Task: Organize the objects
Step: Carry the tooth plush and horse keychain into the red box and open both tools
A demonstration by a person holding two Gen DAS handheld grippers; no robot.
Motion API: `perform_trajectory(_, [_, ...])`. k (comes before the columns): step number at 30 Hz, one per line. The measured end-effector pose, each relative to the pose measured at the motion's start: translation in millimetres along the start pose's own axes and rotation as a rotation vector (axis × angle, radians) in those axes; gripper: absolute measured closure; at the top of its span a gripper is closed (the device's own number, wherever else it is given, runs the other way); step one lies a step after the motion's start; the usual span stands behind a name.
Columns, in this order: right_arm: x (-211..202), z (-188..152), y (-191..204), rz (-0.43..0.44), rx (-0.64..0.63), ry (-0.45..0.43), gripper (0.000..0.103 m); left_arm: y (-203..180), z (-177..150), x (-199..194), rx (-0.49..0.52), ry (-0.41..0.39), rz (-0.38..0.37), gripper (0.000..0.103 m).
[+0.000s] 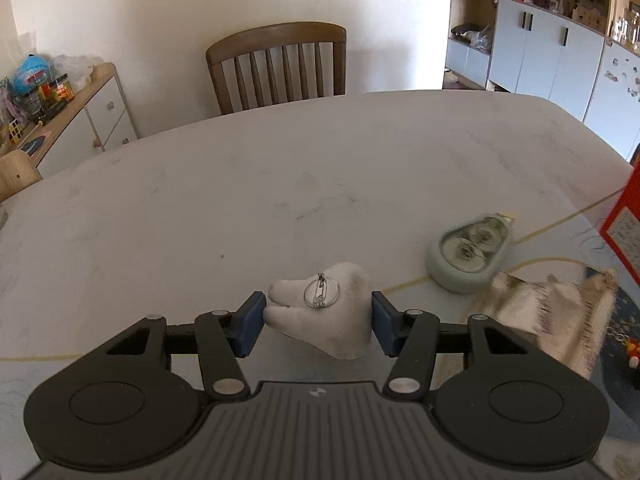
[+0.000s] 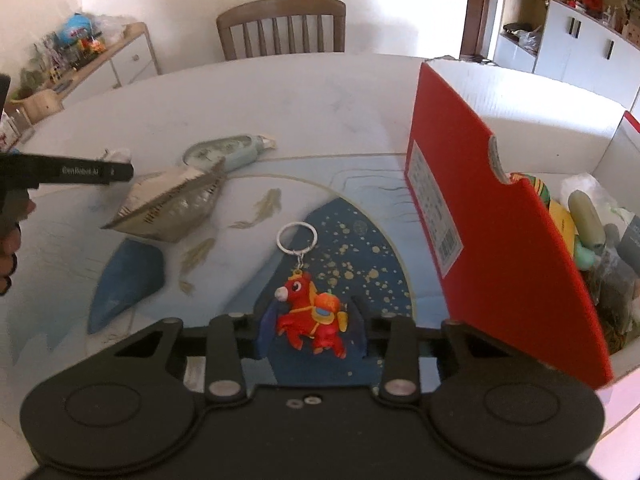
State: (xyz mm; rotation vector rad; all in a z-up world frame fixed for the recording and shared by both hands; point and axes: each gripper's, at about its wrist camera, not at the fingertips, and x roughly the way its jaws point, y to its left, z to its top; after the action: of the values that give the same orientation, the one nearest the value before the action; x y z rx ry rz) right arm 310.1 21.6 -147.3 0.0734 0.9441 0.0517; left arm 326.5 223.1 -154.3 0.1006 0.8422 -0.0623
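This is a home. A wooden chair [image 1: 276, 66] stands at 12 o'clock behind the big table [image 1: 200, 200], toys [image 1: 38, 84] sit at 10 o'clock, cupboards [image 1: 548, 52] at 2 o'clock.

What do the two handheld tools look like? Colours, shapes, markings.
Both look like one design: black body, ribbed top plate, two round black discs at the sides, black linkage arms with silver pivot pins. The left tool has blue finger pads and a small white logo on the plate. The right tool has blue-purple pads. In the right wrist view, the left tool's black side carries white lettering, too blurred to read.
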Motion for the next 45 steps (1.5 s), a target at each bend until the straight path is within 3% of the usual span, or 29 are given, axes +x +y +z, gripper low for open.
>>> perform_trajectory(11, [-47.4,2.9,-12.5,0.099,0.003,-0.042,0.067,-23.6,-1.2,-61.0,0.043,-0.019,0.008,0.047])
perform_trajectory(25, [-112.1,8.8,-36.1,0.223,-0.048,-0.103,0.067,-93.3,6.6,-144.1,0.126,-0.030,-0.032,0.047])
perform_trajectory(34, [-145.1,17.8,-82.1,0.233,-0.054,-0.164,0.067,-151.5,15.7,-177.3,0.162,-0.048,-0.070,0.047])
perform_trajectory(45, [-162.4,24.6,-152.7,0.189,-0.071,-0.211,0.067,-239.2,24.9,-186.9,0.231,-0.056,-0.123,0.047])
